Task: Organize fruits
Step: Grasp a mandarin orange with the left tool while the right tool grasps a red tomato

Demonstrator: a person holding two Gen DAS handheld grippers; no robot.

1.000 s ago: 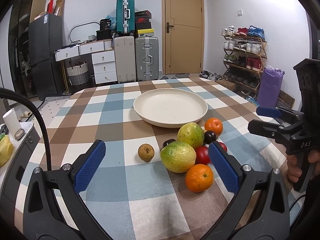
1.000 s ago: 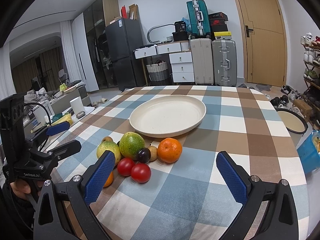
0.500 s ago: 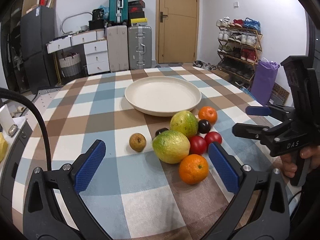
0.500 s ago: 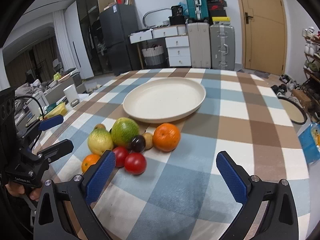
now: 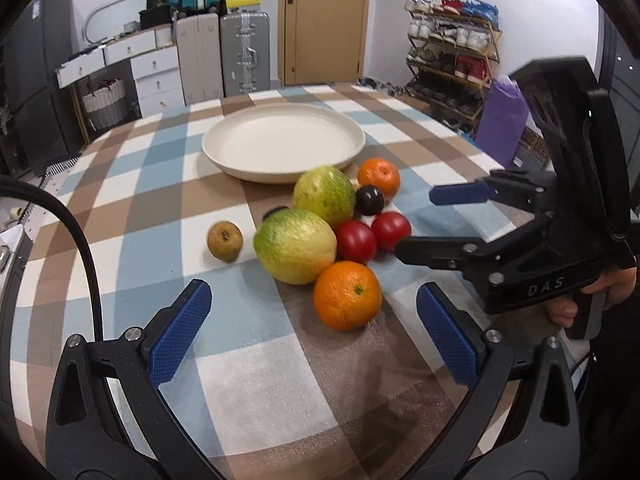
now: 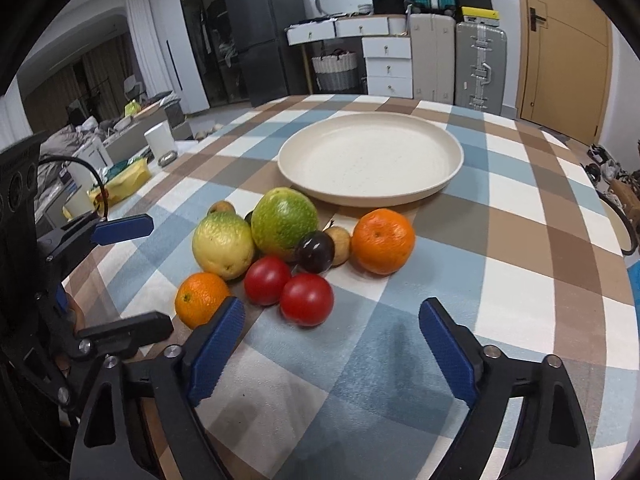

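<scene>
A pile of fruit lies on the checked tablecloth in front of an empty cream plate [image 5: 280, 144] [image 6: 370, 156]. It holds two green-yellow citrus [image 5: 296, 250] [image 6: 284, 222], two oranges [image 5: 346, 294] [image 6: 382, 240], two red tomatoes [image 6: 306, 299] [image 5: 355, 241], a dark plum [image 6: 316, 251] and small brown fruits [image 5: 225, 240]. My left gripper [image 5: 314, 336] [image 6: 136, 280] stands open just short of the near orange. My right gripper [image 6: 332, 346] [image 5: 416, 222] is open with its jaws closing. Nothing is between its pads, and the nearest tomato lies just ahead of them.
The round table's edge [image 6: 624, 280] curves close on the right. Suitcases [image 5: 244, 52], drawers and a door stand behind the table. A shoe rack [image 5: 452, 48] and a purple bag [image 5: 500, 120] are at the right. A person's hand [image 5: 568, 312] holds the right gripper's handle.
Both grippers have tipped downward and come closer to the fruit pile. The right gripper's jaws have narrowed a little. The fruit and the plate have not moved.
</scene>
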